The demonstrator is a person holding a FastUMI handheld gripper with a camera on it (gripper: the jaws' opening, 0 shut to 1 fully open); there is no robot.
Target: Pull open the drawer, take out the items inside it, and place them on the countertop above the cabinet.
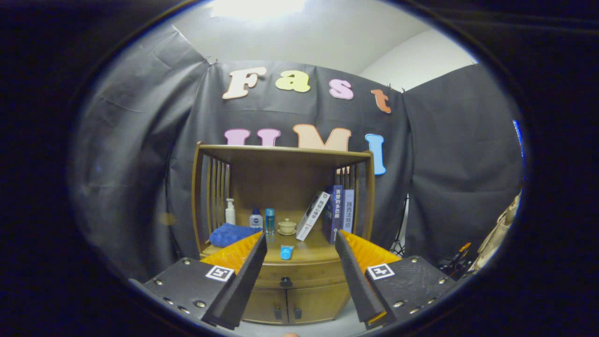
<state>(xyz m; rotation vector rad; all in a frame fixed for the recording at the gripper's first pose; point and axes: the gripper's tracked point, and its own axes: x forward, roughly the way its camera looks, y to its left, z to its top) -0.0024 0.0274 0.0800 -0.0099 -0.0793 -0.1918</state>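
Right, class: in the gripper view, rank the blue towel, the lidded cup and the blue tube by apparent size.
1. blue towel
2. lidded cup
3. blue tube
The cup and tube look close; the tube lies nearer, so that order is unsure.

The wooden cabinet (299, 276) carries a countertop (313, 252). Around its lidded cup (287, 227): blue towel (230, 234) and bottles (255, 218) leftward, leaning books (330, 213) rightward, a blue tube (286, 252) in front.

the cabinet (299, 299) stands ahead of the gripper (301, 243), whose fingers are spread apart, holding nothing. the drawer (299, 276) sits shut below the countertop (311, 254). on the countertop: cloth (231, 234) at left, bottles (255, 217) behind it, cup (287, 227) at centre, books (334, 213) leaning at right, a tube (286, 252) near the front edge.
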